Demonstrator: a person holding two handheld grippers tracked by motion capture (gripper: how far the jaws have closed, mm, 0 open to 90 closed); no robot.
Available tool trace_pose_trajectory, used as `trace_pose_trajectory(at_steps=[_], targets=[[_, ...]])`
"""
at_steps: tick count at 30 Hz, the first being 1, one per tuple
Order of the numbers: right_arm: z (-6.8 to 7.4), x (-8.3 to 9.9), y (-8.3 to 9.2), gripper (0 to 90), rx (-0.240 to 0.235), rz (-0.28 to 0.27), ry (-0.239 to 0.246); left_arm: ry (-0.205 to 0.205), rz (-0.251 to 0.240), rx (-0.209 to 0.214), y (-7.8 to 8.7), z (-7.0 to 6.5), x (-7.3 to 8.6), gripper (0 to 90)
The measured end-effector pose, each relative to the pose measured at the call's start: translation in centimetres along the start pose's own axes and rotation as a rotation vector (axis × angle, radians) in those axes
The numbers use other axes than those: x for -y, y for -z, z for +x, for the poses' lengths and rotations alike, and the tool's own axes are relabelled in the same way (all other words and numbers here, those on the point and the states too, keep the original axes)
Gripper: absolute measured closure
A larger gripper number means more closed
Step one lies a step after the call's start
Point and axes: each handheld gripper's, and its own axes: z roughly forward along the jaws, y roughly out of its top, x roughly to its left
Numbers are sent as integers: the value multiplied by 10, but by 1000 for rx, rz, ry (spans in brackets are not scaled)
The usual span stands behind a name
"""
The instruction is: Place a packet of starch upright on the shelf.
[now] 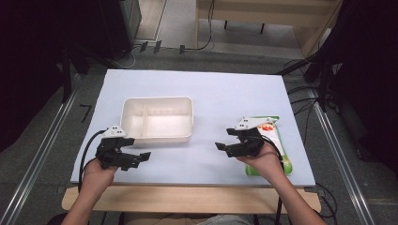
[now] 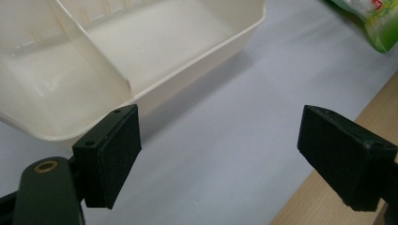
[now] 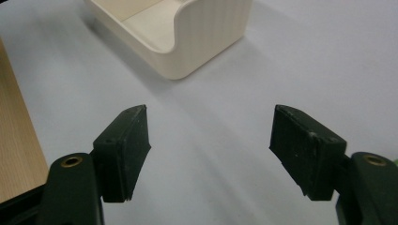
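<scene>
The left gripper [image 1: 141,157] hovers with its jaws spread wide and nothing between them, the cream rectangular plastic bin [image 1: 157,119] with its inner divider just ahead of its tips. The right gripper [image 1: 224,140], jaws also spread and empty, sits above the pale blue table mat [image 1: 211,93], with the green printed snack pouch [image 1: 274,129] lying directly beneath and behind it, and the bin well off to its front.
</scene>
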Motion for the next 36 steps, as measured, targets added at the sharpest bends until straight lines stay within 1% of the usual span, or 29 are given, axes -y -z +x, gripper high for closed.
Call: trace_pose_trajectory(at_steps=[1, 3, 4, 5, 6, 7, 8, 10, 11, 13, 14, 15, 16, 17, 19, 20, 21, 25, 27, 29, 30, 31, 32, 33, 34, 35, 36], targets=[[-4, 1, 7, 330, -2, 3, -5, -3, -1, -1, 0, 0, 0, 147], [-8, 3, 13, 343, -8, 2, -19, -4, -1, -1, 0, -1, 0, 147], [-8, 3, 13, 343, -8, 2, -19, -4, -1, -1, 0, -1, 0, 147], [-14, 6, 20, 338, 1, -2, -33, -5, -2, 1, 0, -1, -1, 146], [-14, 6, 20, 338, 1, -2, -33, -7, -2, 3, 0, -1, -1, 146], [-18, 9, 26, 332, 21, -9, -37, -7, -4, 2, 0, -1, -1, 147], [-20, 11, 29, 334, 28, -9, -43, -7, -4, 2, 0, -1, -1, 147], [-21, 13, 32, 334, 33, -13, -48, -7, -3, 0, -1, -1, -2, 147], [-25, 18, 39, 340, 44, -15, -60, -9, -4, 4, -1, -1, -2, 147], [-27, 19, 41, 341, 48, -18, -61, -14, 0, 8, -2, -1, -3, 147], [-28, 21, 44, 342, 50, -20, -67, -16, 1, 13, -3, -1, -4, 147], [-29, 23, 47, 342, 61, -19, -80, -18, 3, 9, -4, -2, -4, 147], [-32, 27, 51, 348, 69, -20, -89, -22, 6, 17, -4, -2, -5, 147], [-33, 28, 53, 357, 78, -24, -93, -22, 4, 15, -6, -3, -5, 147], [-37, 32, 59, 379, 89, -25, -105, -38, 11, 29, -9, -5, -8, 147], [-37, 32, 59, 379, 89, -25, -105, -38, 11, 29, -9, -5, -8, 147], [-42, 36, 65, 407, 106, -26, -129, -45, 9, 31, -11, -7, -9, 147], [-50, 45, 73, 489, 138, -22, -149, -44, 7, 39, -13, -7, -12, 147], [-53, 49, 75, 546, 157, -16, -161, -48, 6, 45, -15, -7, -13, 147], [-56, 51, 75, 564, 164, -12, -162, -50, 8, 48, -16, -7, -14, 147], [-58, 53, 76, 588, 172, -9, -170, -54, 13, 49, -16, -8, -15, 147], [-65, 58, 81, 637, 186, -8, -179, -56, 10, 54, -18, -9, -15, 147], [-68, 59, 83, 657, 191, -10, -186, -62, 11, 54, -18, -9, -16, 147], [-68, 59, 83, 657, 191, -10, -186, -62, 11, 54, -18, -9, -16, 147], [-75, 65, 88, 725, 210, -3, -203, -60, 12, 56, -19, -10, -17, 147], [-79, 67, 91, 754, 222, 7, -210, -60, 12, 56, -19, -10, -17, 147], [-79, 67, 91, 754, 222, 7, -210, -65, 12, 54, -19, -9, -17, 147]])
